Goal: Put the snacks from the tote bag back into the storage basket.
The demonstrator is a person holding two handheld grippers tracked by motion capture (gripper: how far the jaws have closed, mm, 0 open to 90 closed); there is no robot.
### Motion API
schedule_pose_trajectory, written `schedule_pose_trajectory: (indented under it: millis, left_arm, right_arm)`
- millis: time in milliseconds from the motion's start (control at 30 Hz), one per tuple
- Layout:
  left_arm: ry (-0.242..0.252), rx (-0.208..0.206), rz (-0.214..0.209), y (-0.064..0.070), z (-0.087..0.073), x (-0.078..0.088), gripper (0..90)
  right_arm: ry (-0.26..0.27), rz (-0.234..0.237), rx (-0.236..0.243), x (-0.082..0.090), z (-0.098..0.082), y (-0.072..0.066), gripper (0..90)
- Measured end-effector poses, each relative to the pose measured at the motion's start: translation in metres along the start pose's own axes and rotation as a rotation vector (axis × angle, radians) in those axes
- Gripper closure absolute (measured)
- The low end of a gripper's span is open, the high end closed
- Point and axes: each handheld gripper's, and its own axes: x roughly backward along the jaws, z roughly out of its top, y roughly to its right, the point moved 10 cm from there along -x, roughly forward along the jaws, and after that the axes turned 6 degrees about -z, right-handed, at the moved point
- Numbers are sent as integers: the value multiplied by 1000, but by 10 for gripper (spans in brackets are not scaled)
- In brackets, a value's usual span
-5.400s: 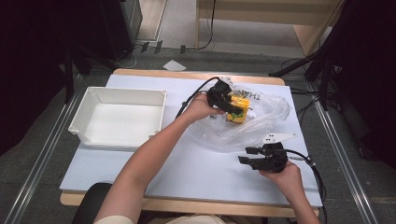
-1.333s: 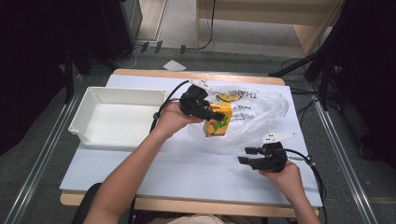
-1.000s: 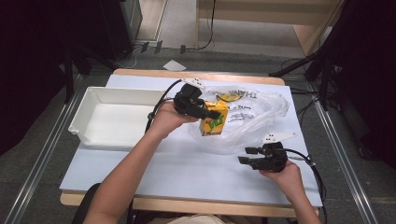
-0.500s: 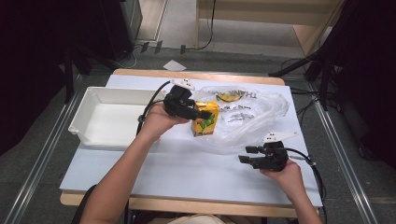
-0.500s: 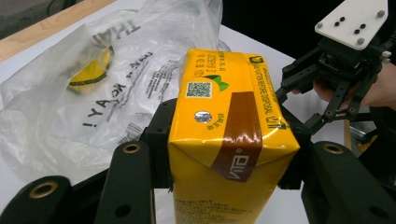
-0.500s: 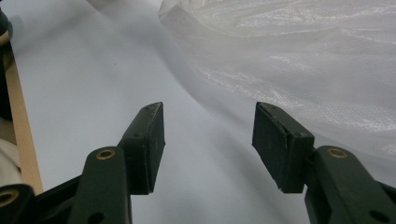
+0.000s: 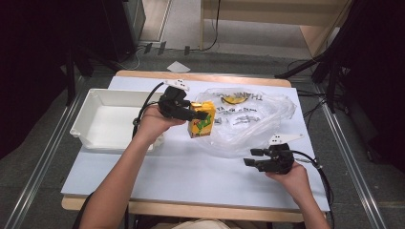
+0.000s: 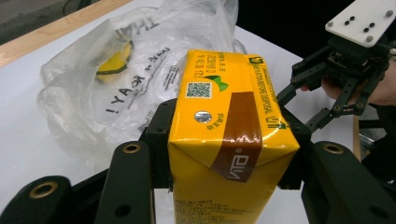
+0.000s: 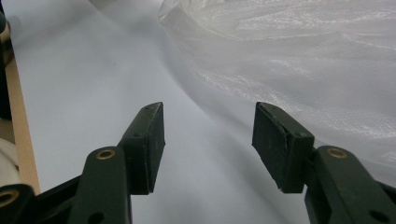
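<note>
Juice carton (image 8: 229, 140), yellow and boxy, hangs just left of the plastic bag (image 7: 248, 119), clamped across its flat sides by the left gripper (image 7: 191, 113). It looks stiff yet crushable and moderately heavy; its glossy walls may slip. Right gripper (image 9: 208, 140) fingers stand apart, empty.

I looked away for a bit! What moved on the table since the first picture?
The left gripper, clamped on the yellow juice carton, carried it out of the plastic bag leftward toward the white tray. The right gripper stayed put, open.
</note>
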Motion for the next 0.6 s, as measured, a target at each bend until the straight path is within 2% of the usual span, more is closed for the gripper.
schedule_pose_trajectory:
  millis: [300, 600]
  left_arm:
    - [23, 11, 24, -9, 1, 16, 526]
    - [47, 30, 57, -19, 1, 34, 526]
  right_arm:
    - [-23, 7, 4, -5, -3, -1, 448]
    - [-22, 7, 7, -5, -3, -1, 447]
